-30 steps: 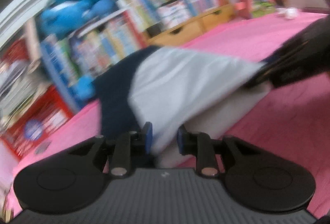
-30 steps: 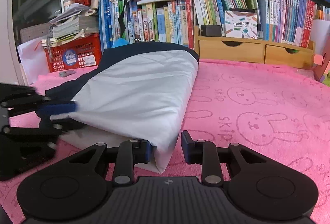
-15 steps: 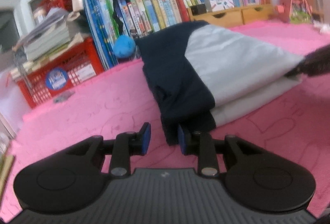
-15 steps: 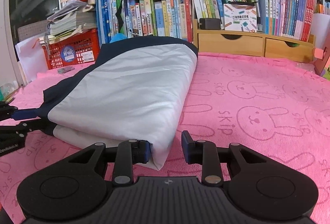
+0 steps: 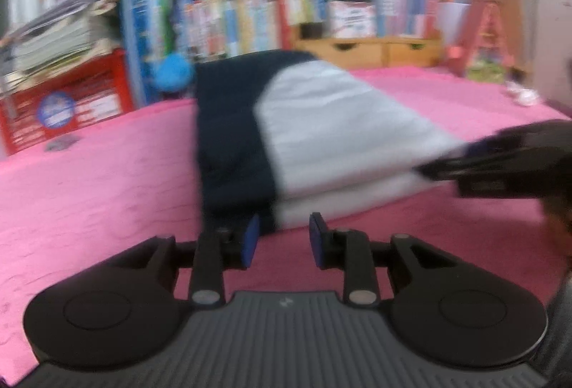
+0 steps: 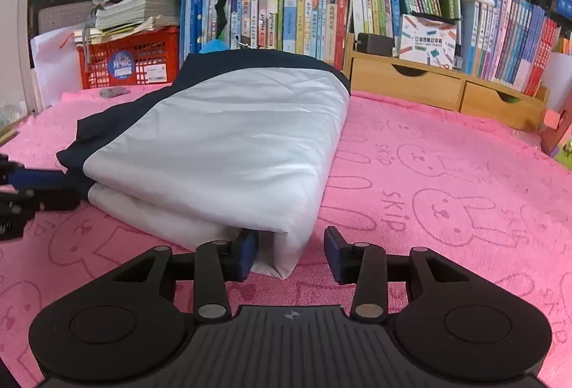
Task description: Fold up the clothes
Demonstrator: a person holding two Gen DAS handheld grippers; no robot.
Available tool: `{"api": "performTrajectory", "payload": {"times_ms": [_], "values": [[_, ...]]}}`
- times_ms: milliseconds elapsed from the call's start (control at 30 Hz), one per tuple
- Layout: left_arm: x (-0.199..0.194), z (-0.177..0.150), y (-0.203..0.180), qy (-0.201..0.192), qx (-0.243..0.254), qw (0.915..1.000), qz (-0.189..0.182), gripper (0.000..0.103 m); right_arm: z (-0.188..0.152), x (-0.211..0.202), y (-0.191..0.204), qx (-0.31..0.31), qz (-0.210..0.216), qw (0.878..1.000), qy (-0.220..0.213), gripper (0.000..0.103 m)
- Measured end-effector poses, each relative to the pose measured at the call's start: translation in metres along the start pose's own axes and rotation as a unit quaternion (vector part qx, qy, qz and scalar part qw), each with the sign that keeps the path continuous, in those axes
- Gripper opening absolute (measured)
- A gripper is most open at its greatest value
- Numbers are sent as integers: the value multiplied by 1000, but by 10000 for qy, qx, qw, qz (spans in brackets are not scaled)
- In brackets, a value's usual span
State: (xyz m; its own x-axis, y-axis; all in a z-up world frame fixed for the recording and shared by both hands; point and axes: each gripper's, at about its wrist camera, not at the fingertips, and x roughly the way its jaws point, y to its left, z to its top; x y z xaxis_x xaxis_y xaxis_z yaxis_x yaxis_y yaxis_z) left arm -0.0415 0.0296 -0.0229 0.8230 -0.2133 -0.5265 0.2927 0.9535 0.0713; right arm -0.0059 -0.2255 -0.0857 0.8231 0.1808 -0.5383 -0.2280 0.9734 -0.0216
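Lying on the pink rabbit towel [image 6: 447,173], my folded navy and white top [image 6: 228,145] looks soft, light and floppy. I'd grab its corners. My right gripper [image 6: 290,254] has just been opening its jaws around one corner; the left gripper [image 5: 282,239] is narrowly open, holding nothing.

Pink towel [image 6: 447,173] right of folded garment [image 6: 228,145] open; bookshelf [image 6: 304,20] probably blocks behind.

Both low, close, facing folded garment [image 6: 228,141]
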Motion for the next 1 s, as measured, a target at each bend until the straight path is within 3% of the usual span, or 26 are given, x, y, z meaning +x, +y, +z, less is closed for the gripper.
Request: {"api": "performTrajectory", "payload": {"times_ms": [133,267,500,867,1000], "values": [[10,7,-26,-115,292,9989,-335,30,0,1,-1,20,1,10000,3,44],[28,17,-39,-116,256,9988,-389,30,0,1,-2,51,7,10000,7,44],[42,11,-31,145,166,9997,78,36,0,2,-5,135,49,9999,20,46],[20,-6,25,227,-31,9943,1043,36,0,2,-8,196,98,9998,39,48],[14,-11,43,269,-308,9934,1069,41,0,2,-9,189,105,9998,41,48]]}}
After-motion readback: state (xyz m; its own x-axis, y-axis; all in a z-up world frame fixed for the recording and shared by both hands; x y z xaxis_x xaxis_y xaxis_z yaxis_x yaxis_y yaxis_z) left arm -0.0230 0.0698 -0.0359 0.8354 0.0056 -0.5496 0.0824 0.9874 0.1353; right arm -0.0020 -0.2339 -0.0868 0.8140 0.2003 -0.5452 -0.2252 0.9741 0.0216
